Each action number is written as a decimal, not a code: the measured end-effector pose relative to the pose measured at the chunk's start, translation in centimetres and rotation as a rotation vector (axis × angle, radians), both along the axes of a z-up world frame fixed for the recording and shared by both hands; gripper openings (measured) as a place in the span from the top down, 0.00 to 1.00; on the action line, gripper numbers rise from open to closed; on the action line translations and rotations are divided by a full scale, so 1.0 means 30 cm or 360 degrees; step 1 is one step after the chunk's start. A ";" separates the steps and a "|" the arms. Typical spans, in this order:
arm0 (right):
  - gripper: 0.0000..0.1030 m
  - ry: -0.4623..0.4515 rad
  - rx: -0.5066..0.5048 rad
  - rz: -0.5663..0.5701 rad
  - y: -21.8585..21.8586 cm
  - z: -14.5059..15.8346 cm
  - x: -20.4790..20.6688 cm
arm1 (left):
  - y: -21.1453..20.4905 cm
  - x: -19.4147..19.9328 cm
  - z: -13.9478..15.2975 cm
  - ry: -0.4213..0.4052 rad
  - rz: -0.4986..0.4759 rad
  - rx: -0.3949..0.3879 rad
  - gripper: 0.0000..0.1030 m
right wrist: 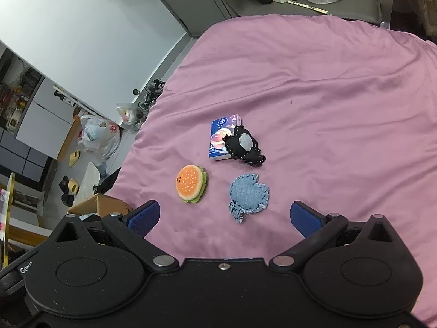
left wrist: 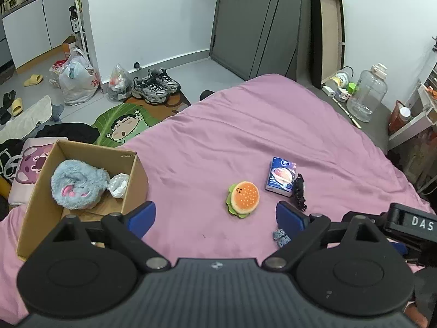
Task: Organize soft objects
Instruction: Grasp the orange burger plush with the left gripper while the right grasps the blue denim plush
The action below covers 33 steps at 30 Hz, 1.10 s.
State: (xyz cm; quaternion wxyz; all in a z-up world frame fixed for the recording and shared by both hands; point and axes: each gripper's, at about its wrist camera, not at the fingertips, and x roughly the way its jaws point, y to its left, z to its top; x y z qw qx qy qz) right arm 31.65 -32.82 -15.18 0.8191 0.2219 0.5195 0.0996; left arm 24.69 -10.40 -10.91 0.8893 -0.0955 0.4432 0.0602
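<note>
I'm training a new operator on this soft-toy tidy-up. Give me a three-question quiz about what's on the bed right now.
1. True or false: the cardboard box already holds a fluffy blue plush.
2. Which item lies partly on the tissue pack? A) burger plush B) black felt toy C) denim patch
3. Fill in: the fingers of both grippers, left gripper and right gripper, are ____.

Key: 1 true; 2 B; 3 open
</note>
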 end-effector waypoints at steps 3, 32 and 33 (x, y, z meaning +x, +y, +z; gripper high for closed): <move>0.00 0.0018 0.0013 -0.0027 0.004 -0.015 0.010 | -0.002 0.031 -0.030 0.0035 0.0007 -0.0012 0.08; 0.00 0.0242 0.0102 -0.0199 0.002 -0.273 0.172 | -0.067 0.313 -0.384 0.0244 0.0029 -0.0088 0.15; 0.00 0.0257 0.0111 -0.0195 0.003 -0.282 0.177 | -0.068 0.324 -0.397 0.0252 0.0027 -0.0094 0.16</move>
